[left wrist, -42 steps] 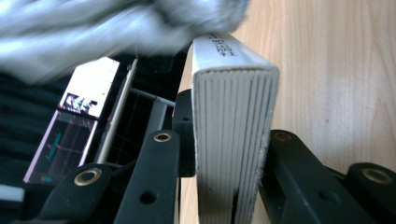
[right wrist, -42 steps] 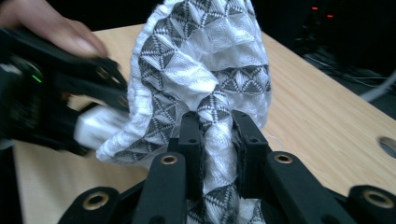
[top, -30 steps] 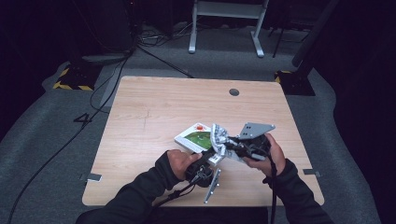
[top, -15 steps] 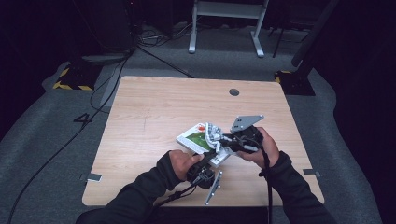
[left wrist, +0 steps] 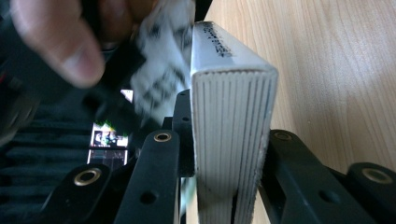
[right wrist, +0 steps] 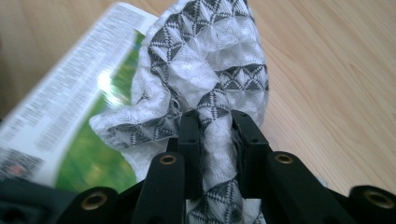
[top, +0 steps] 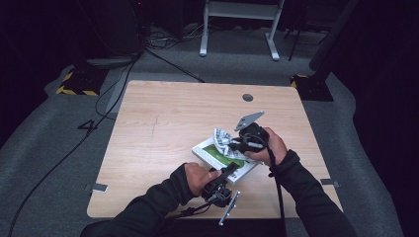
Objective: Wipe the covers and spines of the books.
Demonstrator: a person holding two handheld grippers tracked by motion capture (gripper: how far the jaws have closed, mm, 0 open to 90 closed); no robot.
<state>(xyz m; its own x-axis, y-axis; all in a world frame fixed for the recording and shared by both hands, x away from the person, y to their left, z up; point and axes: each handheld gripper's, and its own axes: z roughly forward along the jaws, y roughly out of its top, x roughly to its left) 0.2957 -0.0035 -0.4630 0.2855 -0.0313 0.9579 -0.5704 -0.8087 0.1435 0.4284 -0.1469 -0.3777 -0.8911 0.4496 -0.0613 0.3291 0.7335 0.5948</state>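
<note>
Left gripper (top: 228,171): jaws clamped on the near edge of the book (top: 217,157), page block pinched between them in the left gripper view (left wrist: 231,140); position as before. Book: flat on the table (top: 163,123), right of centre, green cover up. Cloth (top: 222,138): white with grey triangle print, bunched on the book's far end. Right gripper (top: 235,144): jaws closed on the cloth (right wrist: 215,121); shifted towards the table's far side since the earlier frames.
</note>
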